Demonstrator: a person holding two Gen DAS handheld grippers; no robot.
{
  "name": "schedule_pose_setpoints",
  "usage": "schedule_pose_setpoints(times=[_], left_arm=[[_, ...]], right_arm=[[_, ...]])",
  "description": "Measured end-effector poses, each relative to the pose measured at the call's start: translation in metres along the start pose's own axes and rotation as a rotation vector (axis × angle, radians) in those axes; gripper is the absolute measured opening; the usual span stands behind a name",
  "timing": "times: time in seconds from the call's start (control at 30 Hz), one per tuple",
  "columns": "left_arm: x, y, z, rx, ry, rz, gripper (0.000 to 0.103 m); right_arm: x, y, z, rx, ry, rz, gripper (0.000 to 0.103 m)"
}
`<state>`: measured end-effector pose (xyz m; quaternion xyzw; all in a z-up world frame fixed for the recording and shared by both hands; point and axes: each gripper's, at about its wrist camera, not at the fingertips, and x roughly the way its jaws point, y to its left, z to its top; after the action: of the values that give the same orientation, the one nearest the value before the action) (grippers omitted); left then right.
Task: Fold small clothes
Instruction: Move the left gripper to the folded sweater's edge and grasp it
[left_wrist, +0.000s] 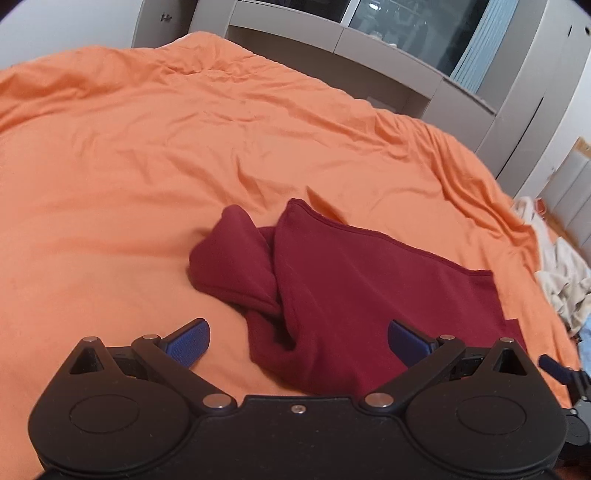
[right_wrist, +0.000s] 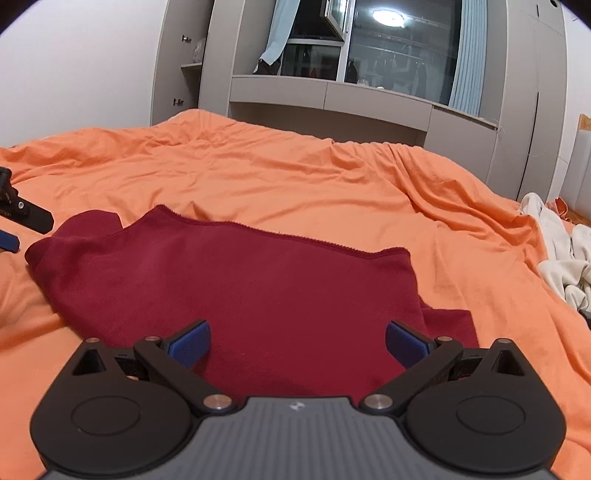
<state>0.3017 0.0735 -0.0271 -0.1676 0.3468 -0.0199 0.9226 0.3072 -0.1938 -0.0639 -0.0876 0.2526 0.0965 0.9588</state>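
Dark red garment (right_wrist: 236, 288) flat on orange bed cover (right_wrist: 295, 177), left end bunched into a rolled lump (left_wrist: 229, 258). Left tool (left_wrist: 298, 345) and right tool (right_wrist: 297, 343) both spread wide, holding nothing, low over near edge. Risks: pinching cover along with garment; lump unrolling crooked. Pale clothes pile (right_wrist: 565, 258) at far right, well apart, no obstruction.

Warm indoor light — sharp centre, fisheye-warped corners, window glare.

Rumpled maroon garment (right_wrist: 236, 288) on orange bedsheet (right_wrist: 295, 177)
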Motion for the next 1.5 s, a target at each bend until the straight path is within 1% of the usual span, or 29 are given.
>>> schedule_pose_setpoints(times=[0.1,0.17,0.3,0.4,0.6,1.2,1.27,1.4,1.5], left_arm=[[0.004,0.005,-0.006,-0.029,-0.009,-0.019,0.102],[0.007,0.008,-0.008,-0.046,-0.007,-0.017,0.102],[0.009,0.004,-0.012,-0.02,-0.006,-0.015,0.102],[0.013,0.001,-0.013,-0.003,0.005,-0.014,0.102],[0.015,0.001,-0.013,0.005,0.013,-0.007,0.102],[0.02,-0.005,-0.017,0.045,0.026,0.018,0.102],[0.02,-0.005,-0.018,0.04,0.031,-0.003,0.102],[0.019,-0.002,-0.021,-0.025,0.04,-0.109,0.102],[0.02,-0.005,-0.027,-0.052,0.041,-0.133,0.102]], right_arm=[[0.005,0.008,-0.003,-0.019,0.007,0.012,0.103],[0.011,0.014,-0.008,-0.042,0.021,-0.002,0.103],[0.028,0.023,-0.023,-0.079,0.073,-0.009,0.103],[0.029,0.028,-0.026,-0.094,0.069,-0.018,0.103],[0.031,0.022,-0.03,-0.064,0.076,0.004,0.103],[0.031,0.02,-0.031,-0.058,0.074,0.009,0.103],[0.031,0.02,-0.031,-0.059,0.074,0.009,0.103],[0.031,0.019,-0.031,-0.059,0.074,0.009,0.103],[0.031,0.019,-0.031,-0.058,0.074,0.009,0.103]])
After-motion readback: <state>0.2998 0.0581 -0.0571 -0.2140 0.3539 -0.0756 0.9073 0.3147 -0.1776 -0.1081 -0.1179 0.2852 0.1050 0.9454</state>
